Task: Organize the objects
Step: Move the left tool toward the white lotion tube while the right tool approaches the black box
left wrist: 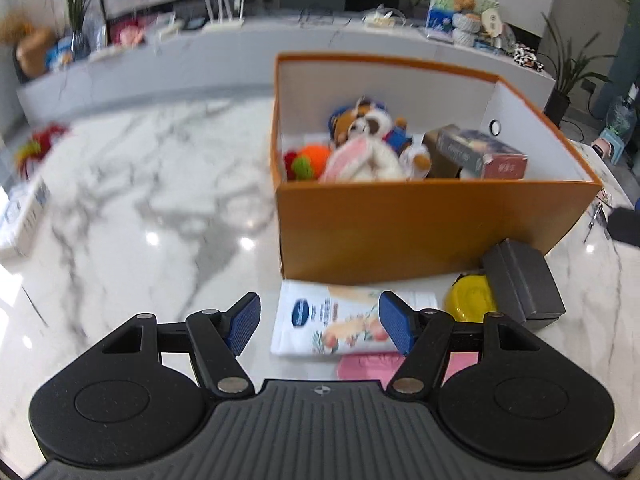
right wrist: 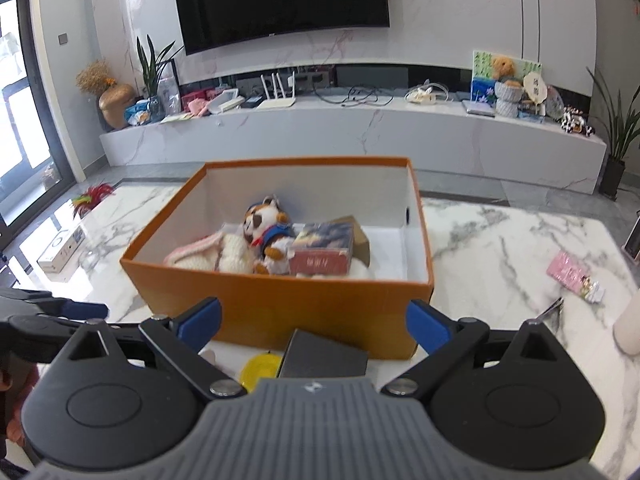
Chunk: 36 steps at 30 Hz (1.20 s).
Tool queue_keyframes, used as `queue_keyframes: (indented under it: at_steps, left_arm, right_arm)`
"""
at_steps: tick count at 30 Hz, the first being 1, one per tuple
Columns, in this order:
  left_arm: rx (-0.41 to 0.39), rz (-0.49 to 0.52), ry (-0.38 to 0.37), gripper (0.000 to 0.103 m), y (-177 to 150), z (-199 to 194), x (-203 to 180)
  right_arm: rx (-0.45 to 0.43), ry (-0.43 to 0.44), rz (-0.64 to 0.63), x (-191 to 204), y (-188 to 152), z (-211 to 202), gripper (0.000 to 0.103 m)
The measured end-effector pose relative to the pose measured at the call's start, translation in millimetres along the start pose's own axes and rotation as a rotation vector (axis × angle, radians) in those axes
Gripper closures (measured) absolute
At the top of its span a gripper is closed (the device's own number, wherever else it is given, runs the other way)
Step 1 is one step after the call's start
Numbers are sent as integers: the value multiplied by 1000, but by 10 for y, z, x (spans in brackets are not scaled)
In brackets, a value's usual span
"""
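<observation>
An orange box (left wrist: 380, 232) (right wrist: 320, 316) stands on the marble table and holds plush toys (left wrist: 368, 136) (right wrist: 264, 236) and a dark carton (left wrist: 480, 152) (right wrist: 324, 248). In front of it lie a white printed pouch (left wrist: 328, 320), a pink item (left wrist: 368, 364), a yellow round object (left wrist: 472, 300) (right wrist: 260, 370) and a grey box (left wrist: 520, 280) (right wrist: 324, 356). My left gripper (left wrist: 318, 324) is open over the pouch. My right gripper (right wrist: 314, 324) is open and empty above the grey box.
A white box (left wrist: 24, 216) (right wrist: 62, 252) and a red feathery toy (left wrist: 36, 148) (right wrist: 92, 196) lie at the table's left. A pink packet (right wrist: 572, 276) and a metal tool (right wrist: 550, 312) lie at the right. A TV bench (right wrist: 360, 132) stands behind.
</observation>
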State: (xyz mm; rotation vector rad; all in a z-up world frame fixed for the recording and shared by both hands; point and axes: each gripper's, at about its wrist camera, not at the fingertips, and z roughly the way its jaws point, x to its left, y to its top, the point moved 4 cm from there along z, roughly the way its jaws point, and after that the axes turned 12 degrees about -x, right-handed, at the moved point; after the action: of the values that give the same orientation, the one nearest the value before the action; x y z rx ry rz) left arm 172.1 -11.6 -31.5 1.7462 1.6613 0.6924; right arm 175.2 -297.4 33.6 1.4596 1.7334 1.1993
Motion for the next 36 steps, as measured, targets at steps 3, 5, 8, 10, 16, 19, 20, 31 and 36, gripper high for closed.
queue_keyframes:
  at_steps: [3, 5, 8, 10, 16, 19, 20, 31, 36]
  left_arm:
    - [11, -22, -4, 26, -27, 33, -4]
    - [31, -58, 2, 26, -35, 70, -10]
    - [76, -134, 3, 26, -40, 140, -15]
    - [94, -163, 14, 26, -47, 177, -29]
    - [95, -272, 20, 26, -4, 218, -79]
    - [118, -406, -26, 26, -18, 256, -49]
    - [124, -444, -31, 26, -26, 268, -37]
    - [121, -436, 67, 23, -16, 410, -74]
    - [134, -384, 84, 18, -18, 457, -73]
  right_arm:
    - [28, 8, 6, -2, -62, 84, 4]
    - [38, 8, -4, 4, -74, 123, 4]
    - [45, 15, -9, 20, -110, 171, 4]
    - [51, 16, -11, 18, -134, 203, 4]
    - [66, 18, -10, -20, -191, 287, 4]
    - [69, 23, -6, -33, -212, 315, 4]
    - [71, 23, -6, -35, -220, 323, 4]
    - [72, 39, 9, -68, -237, 397, 4]
    - [78, 43, 11, -79, -248, 428, 4]
